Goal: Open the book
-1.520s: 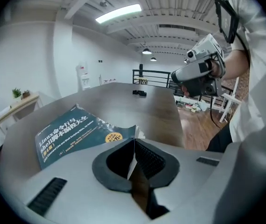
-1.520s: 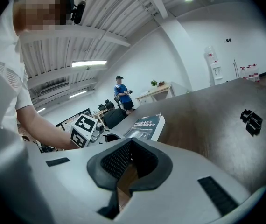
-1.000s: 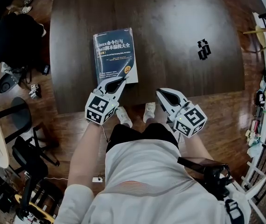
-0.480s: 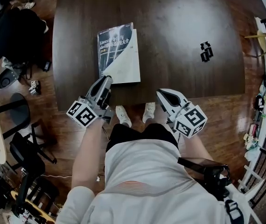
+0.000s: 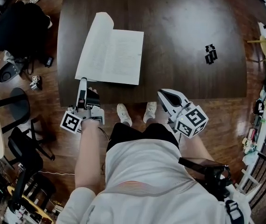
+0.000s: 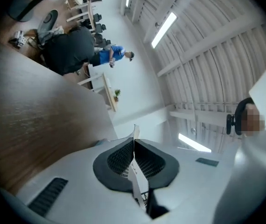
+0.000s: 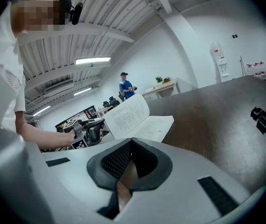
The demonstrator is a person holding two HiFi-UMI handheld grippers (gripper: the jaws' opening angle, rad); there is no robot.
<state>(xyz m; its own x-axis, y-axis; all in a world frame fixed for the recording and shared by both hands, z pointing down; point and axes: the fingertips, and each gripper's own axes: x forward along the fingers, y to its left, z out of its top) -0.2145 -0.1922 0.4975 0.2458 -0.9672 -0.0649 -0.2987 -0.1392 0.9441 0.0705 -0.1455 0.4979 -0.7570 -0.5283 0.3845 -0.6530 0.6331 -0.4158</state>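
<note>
So, right gripper (image 5: 163, 93): jaws together on nothing, by the near edge of the table (image 5: 193, 27), well to the right of the book (image 5: 121, 55).
Left gripper (image 5: 82, 81): the nearer one, jaws pinched on the left leaf (image 5: 92, 48) at its near corner.
Book: lay open straight ahead of the left gripper, spine running away from it, left leaf curling up.

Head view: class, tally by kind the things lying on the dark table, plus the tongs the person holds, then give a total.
Open book: 1
Small black object: 1
Tongs: 2 (left tongs, right tongs)
Total: 4
</note>
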